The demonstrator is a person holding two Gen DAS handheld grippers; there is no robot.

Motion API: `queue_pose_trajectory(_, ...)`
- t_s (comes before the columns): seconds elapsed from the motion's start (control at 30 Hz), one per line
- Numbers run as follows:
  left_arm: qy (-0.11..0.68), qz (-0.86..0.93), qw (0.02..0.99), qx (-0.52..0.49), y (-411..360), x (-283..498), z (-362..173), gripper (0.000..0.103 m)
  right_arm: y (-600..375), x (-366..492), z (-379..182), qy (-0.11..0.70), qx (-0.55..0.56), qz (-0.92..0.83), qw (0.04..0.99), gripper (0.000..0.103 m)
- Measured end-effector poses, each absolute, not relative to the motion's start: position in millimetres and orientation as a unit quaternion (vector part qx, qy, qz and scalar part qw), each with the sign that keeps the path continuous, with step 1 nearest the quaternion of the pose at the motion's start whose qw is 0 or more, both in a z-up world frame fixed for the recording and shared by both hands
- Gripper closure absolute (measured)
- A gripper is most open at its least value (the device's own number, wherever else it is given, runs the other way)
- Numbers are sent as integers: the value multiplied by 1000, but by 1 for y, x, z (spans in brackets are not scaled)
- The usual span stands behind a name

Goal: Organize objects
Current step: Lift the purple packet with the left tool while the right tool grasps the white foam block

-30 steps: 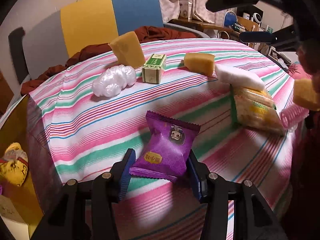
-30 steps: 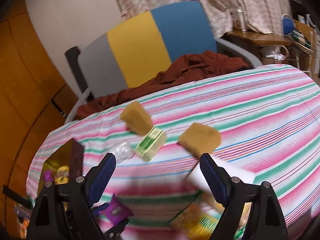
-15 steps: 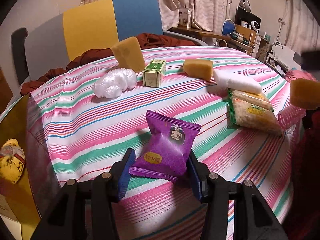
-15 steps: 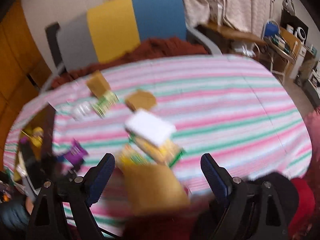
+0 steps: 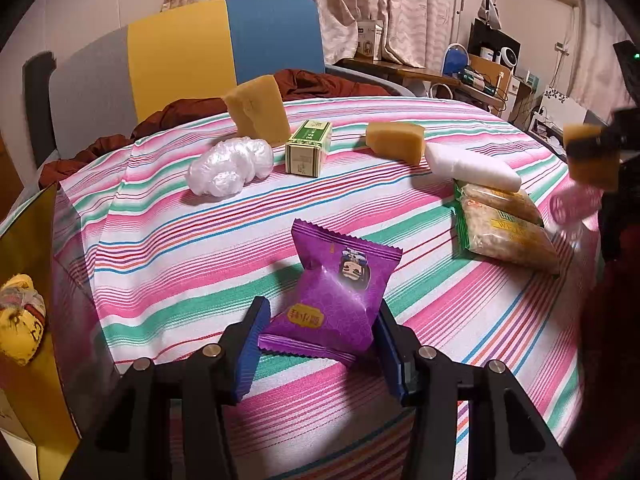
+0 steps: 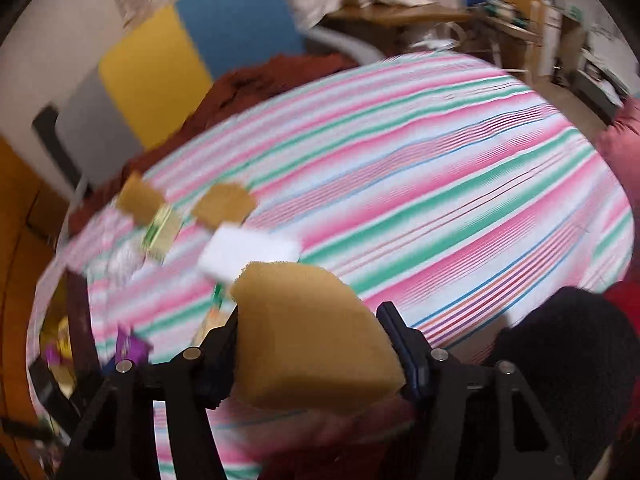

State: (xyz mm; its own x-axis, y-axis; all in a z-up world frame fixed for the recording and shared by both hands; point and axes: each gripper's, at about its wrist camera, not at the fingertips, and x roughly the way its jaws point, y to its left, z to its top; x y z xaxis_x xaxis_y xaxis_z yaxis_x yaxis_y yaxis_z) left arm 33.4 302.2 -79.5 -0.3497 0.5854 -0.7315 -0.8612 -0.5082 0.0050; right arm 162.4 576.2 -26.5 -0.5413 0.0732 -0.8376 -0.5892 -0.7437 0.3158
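My left gripper (image 5: 318,344) is shut on a purple snack packet (image 5: 336,296) and holds it just above the striped tablecloth (image 5: 180,248). My right gripper (image 6: 316,344) is shut on a tan sponge block (image 6: 308,336), held above the table's near edge; it shows at the far right in the left wrist view (image 5: 592,156). On the table lie two more tan sponges (image 5: 256,110) (image 5: 396,140), a green box (image 5: 308,148), a crumpled plastic bag (image 5: 230,166), a white sponge (image 5: 472,168) and a cracker pack (image 5: 500,228).
A gold box (image 5: 28,320) with a yellow packet (image 5: 20,320) inside stands at the table's left edge. A pink hair roller (image 5: 576,204) lies near the right edge. A yellow and blue chair (image 5: 200,48) with brown cloth stands behind.
My right gripper swung from over the table back to its near right edge and closed on a tan sponge. My left gripper held still with the purple packet.
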Motion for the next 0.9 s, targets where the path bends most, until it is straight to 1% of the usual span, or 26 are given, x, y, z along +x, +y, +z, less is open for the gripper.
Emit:
queue_pose_trajectory(0.13, 200, 797, 454, -345, 302, 33, -80, 51, 590, 177, -20, 350, -397, 829, 179, 39)
queue_pose_trajectory(0.17, 200, 797, 454, -345, 302, 33, -80, 51, 592, 177, -20, 348, -399, 827, 187, 39)
queue_pose_trajectory(0.27, 199, 797, 454, -346, 302, 33, -80, 51, 593, 176, -20, 311, -416, 825, 222, 32)
queue_pose_trajectory(0.3, 199, 797, 454, -345, 302, 34, -80, 50, 593, 176, -19, 304, -417, 826, 229, 26)
queue_pose_trajectory(0.37, 199, 796, 454, -346, 302, 34, -80, 50, 592, 173, -13, 280, -412, 832, 242, 20)
queue_pose_trajectory(0.43, 199, 796, 455, -346, 302, 34, -80, 50, 587, 165, -2, 245, -401, 845, 256, 19)
queue_pose_trajectory(0.5, 199, 796, 454, -346, 302, 34, -80, 50, 577, 153, 3, 214, -394, 858, 252, 15)
queue_pose_trajectory(0.57, 199, 796, 455, -346, 302, 34, -80, 50, 565, 130, 7, 172, -402, 872, 219, 14)
queue_pose_trajectory(0.63, 199, 796, 455, -346, 302, 34, -80, 50, 550, 107, 3, 135, -432, 877, 160, 13)
queue_pose_trajectory(0.7, 199, 796, 455, -346, 302, 34, -80, 50, 529, 76, -11, 69, -480, 869, 99, 13)
queue_pose_trajectory(0.8, 199, 797, 454, -346, 302, 34, -80, 50, 511, 43, -38, -16, -539, 841, 46, 13)
queue_pose_trajectory(0.83, 199, 796, 454, -346, 302, 34, -80, 50, 511, 32, -45, -35, -552, 832, 39, 13)
queue_pose_trajectory(0.9, 199, 796, 454, -346, 302, 34, -80, 50, 516, 15, -57, -38, -573, 818, 16, 13)
